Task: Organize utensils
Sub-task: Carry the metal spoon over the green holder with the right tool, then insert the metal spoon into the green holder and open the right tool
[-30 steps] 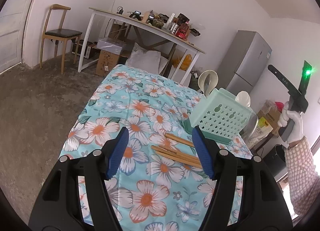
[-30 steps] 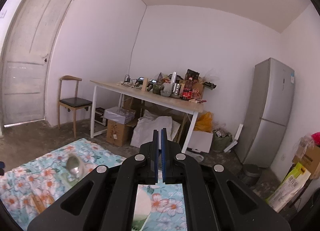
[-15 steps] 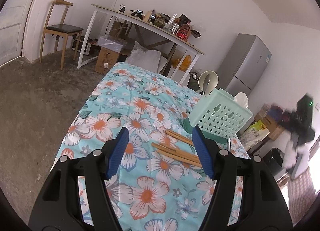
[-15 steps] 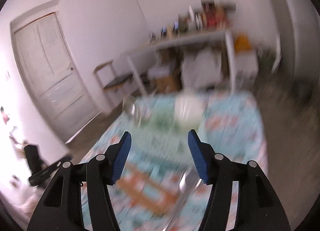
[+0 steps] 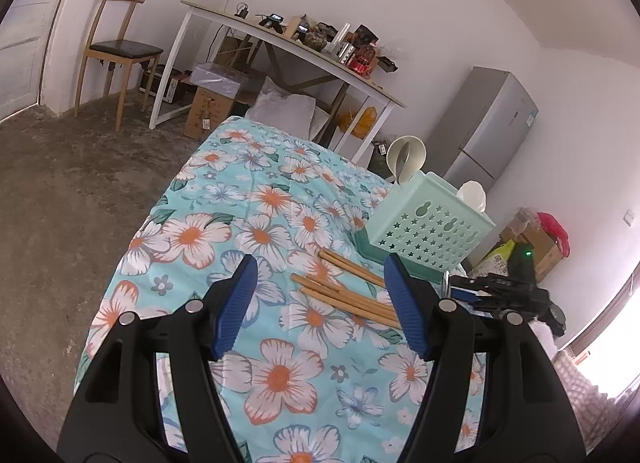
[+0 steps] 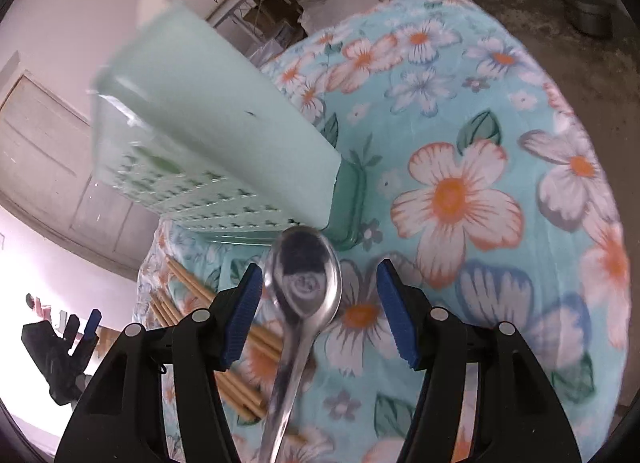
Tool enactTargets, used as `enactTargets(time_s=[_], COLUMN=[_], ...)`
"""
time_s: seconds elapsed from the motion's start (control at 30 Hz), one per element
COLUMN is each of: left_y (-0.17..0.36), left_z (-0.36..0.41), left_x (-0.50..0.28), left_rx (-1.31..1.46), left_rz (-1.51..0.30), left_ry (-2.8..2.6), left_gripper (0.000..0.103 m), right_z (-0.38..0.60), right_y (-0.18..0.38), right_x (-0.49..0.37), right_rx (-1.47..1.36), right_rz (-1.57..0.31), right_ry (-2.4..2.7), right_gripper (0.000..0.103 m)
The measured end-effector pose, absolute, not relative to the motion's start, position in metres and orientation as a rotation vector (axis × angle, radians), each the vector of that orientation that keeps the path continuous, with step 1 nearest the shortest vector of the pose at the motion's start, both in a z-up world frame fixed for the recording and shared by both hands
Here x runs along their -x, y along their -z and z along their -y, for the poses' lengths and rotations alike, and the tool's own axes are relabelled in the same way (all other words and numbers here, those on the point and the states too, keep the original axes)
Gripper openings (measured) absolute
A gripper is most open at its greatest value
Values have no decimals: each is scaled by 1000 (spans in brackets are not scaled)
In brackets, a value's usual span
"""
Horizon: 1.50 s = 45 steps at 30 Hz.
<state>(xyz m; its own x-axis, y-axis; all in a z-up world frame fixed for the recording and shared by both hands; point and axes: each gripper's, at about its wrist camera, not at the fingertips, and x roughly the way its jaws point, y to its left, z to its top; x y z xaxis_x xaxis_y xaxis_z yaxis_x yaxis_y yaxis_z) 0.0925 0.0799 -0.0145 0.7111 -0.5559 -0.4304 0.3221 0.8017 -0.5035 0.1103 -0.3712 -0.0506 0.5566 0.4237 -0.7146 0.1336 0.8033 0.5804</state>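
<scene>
We saw a surface [image 5: 224, 231] under a flowered cloth, with a mint utensil basket [image 5: 430, 229] standing upright near its far right side. Wooden chopsticks [image 5: 344, 295] lay flat just before the basket, long axes slanting across the cloth. A metal spoon [image 6: 302, 287] lay between the right gripper [image 6: 320, 311] fingers, bowl toward the basket, handle toward the camera; probably untouched, though blur hampered us. Those fingers stood wide. The left gripper [image 5: 320, 307] stood wide and empty.
</scene>
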Motion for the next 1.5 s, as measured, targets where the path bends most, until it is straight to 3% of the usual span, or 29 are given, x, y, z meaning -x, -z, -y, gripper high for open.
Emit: enactTargets(time_s=[0.07,0.27,0.4,0.87,1.23,1.5], left_y=[15,18,19,22,24,21], left_z=[-80,-79,-77,-75,-68,-70], left_x=[-93,-97,-99,-99,-96,-93], left_rx=[412,441,435,437,426,419], left_rz=[-605,-625,-628,-631,-637,-634], left_ry=[502,513,520,518,525,513], left_gripper=[62,62,62,62,62,62], right_z=[369,361,358,323,291,273], right_y=[50,52,53,-16,-174,-212], right_x=[-112,-112,-112,-77,-45,-79], right_rx=[-615,-610,-620,-356,-45,146], right_rz=[-980,-1004,-1011,-871,-391,-159], right_ry=[-194,-186,-194,-141,-53,58], right_gripper=[55,21,8,4,4,4])
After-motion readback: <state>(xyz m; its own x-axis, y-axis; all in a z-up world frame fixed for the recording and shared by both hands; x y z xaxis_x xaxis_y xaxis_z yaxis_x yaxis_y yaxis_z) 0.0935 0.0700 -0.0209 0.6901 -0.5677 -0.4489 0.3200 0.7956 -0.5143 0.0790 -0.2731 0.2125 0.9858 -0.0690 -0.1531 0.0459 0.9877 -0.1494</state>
